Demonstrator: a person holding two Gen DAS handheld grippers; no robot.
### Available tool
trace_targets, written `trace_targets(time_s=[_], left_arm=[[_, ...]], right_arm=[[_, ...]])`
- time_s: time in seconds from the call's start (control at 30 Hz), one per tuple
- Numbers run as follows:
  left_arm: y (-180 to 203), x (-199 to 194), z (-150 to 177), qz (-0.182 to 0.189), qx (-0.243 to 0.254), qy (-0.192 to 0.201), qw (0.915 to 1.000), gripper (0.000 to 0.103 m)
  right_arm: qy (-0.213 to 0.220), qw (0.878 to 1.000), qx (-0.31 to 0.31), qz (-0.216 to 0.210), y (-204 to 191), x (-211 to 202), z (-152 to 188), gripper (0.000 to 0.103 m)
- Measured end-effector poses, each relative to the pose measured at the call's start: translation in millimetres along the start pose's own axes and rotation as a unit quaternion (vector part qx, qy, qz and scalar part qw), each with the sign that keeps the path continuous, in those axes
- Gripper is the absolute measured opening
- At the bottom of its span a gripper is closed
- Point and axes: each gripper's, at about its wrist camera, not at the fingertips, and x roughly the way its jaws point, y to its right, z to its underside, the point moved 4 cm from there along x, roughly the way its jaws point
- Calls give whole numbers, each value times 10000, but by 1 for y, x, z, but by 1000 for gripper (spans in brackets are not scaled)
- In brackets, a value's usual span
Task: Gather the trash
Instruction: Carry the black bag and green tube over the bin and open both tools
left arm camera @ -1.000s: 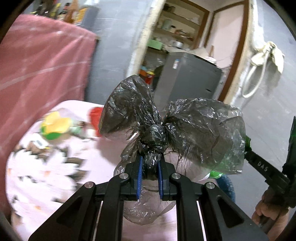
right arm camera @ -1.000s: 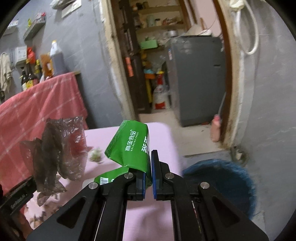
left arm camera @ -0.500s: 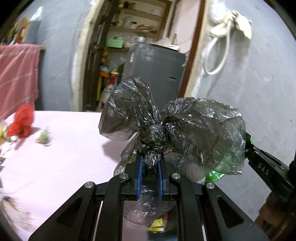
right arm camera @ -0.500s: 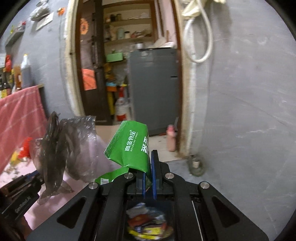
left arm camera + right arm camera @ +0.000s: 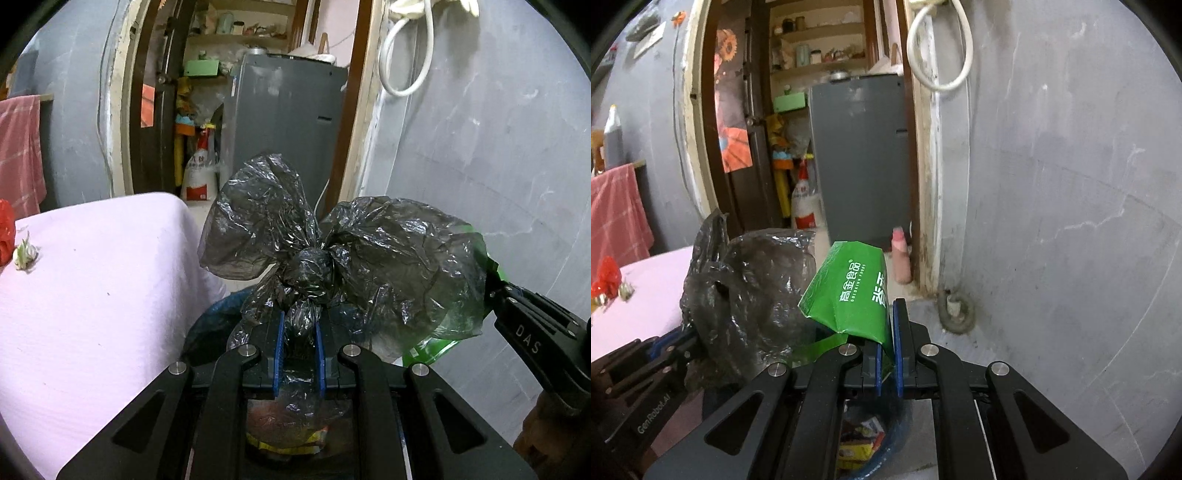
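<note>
My left gripper is shut on the knot of a crumpled black plastic bag, which fans out above the fingers. My right gripper is shut on a folded green food wrapper with white lettering. Both hang over a blue trash bin on the floor, with colourful wrappers inside it. In the right wrist view the black bag and the left gripper sit at the left. The right gripper shows at the right edge of the left wrist view, the green wrapper partly hidden behind the bag.
A table with a pink cloth lies to the left, with a red scrap and a small dried bit near its far edge. A grey wall stands close on the right. Beyond, a doorway shows a grey fridge.
Both grippers swung right, off the table and down over the bin beside it. The bin's contents came into view beneath the fingers. Both grips stayed the same.
</note>
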Motion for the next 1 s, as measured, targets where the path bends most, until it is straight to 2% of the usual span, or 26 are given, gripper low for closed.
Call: trace_targets(time_s=[0.17, 0.47, 0.7, 1.0], left_arm=[[-1, 18, 5, -39, 30, -326, 9995, 11], [-10, 28, 7, 26, -167, -589, 9981, 15], [-10, 24, 6, 78, -156, -507, 9986, 23], [-8, 17, 6, 61, -180, -393, 9990, 25]], right_arm=[[-211, 9997, -48, -74, -2, 9, 7, 4], [-613, 9971, 148, -426, 0, 24, 18, 9], [-823, 9948, 145, -577, -4, 28, 20, 16], [-1197, 9901, 46, -728, -8, 35, 27, 21]])
